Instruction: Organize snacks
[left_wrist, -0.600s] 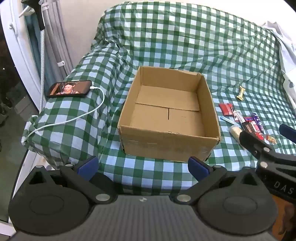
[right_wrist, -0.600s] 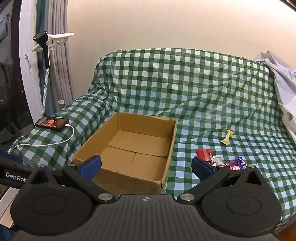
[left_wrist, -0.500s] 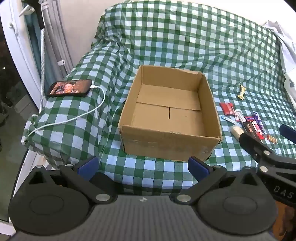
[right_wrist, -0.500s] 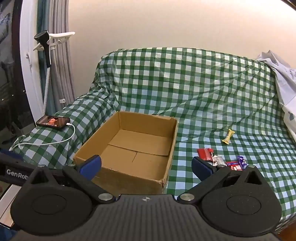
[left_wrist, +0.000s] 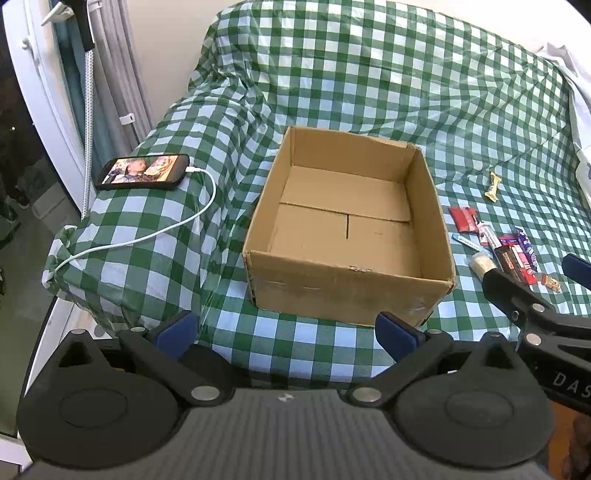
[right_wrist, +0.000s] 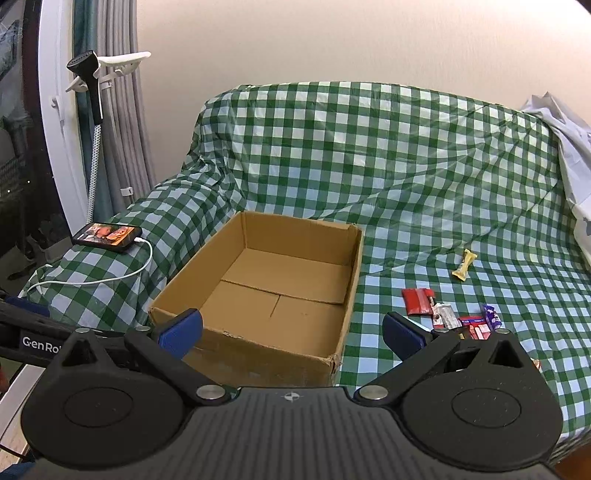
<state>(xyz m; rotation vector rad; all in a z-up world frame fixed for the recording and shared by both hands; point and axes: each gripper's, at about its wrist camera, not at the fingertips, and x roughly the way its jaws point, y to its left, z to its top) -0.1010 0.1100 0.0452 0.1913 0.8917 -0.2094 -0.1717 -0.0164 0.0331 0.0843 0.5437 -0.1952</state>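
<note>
Far left on the covered armrest: phone (left_wrist: 142, 172) lit, white cable (left_wrist: 155, 230) trailing off the edge. Mid-seat on the green checked cover (left_wrist: 369, 81): open cardboard box (left_wrist: 351, 284), nothing inside but its folded bottom flaps, clear cloth all round its walls. Right of the box, well apart from it: cluster of snacks (left_wrist: 506, 245) lying flat, red packet (right_wrist: 417, 301) nearest the box, yellow wrapped sweet (right_wrist: 464, 264) alone further back.

Left gripper (left_wrist: 286, 328) released, jaws wide, nothing between, hanging over the front seat edge just short of the box. Right gripper (right_wrist: 291, 330) likewise spread and bare, near the box's front right corner.

Left view only: right gripper's fingers (left_wrist: 509, 288) poking in beside the snacks, cream roll (left_wrist: 482, 263) just at their tip. Right view only: wall behind, clothes steamer (right_wrist: 88, 77) by the curtain, pale cloth (right_wrist: 565, 147) draped over the right end.
</note>
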